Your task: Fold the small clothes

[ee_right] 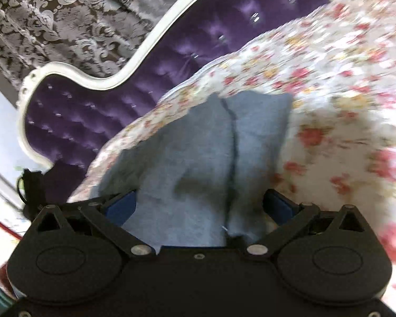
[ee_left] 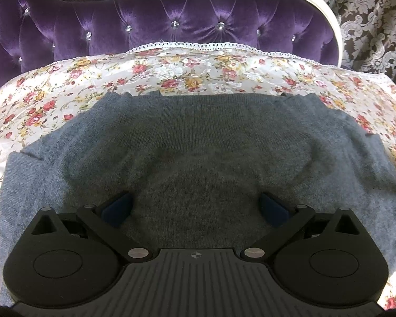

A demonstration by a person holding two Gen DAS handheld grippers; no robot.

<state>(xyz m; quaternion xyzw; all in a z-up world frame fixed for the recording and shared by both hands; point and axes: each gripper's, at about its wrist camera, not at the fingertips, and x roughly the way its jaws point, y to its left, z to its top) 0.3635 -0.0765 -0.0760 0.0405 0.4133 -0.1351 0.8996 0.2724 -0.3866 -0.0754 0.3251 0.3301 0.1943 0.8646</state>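
Presently both tongs stand released, jaws spread wide with nothing between the blue pads. The left tongs hover low over the middle of the grey knit sweater, which fills the ground directly beneath and ahead of them; the cloth lies flat on the floral bedspread, its long axis running side to side across the left view, with a folded edge visible at either end. The right tongs sit over one end of that sweater — here a dark seam or fold line runs straight away from the tongs, and the far corners of the cloth lie ahead on the bedspread. This view is blurred, so whether the pads touch the knit cannot be told. Beyond the bedspread's lace edge rises the purple tufted headboard with its white frame, and patterned wallpaper behind. As I judge it, the left tongs are centred on the garment while the right are nearer an end — so the next fold likely turns on bringing an end across the long axis.
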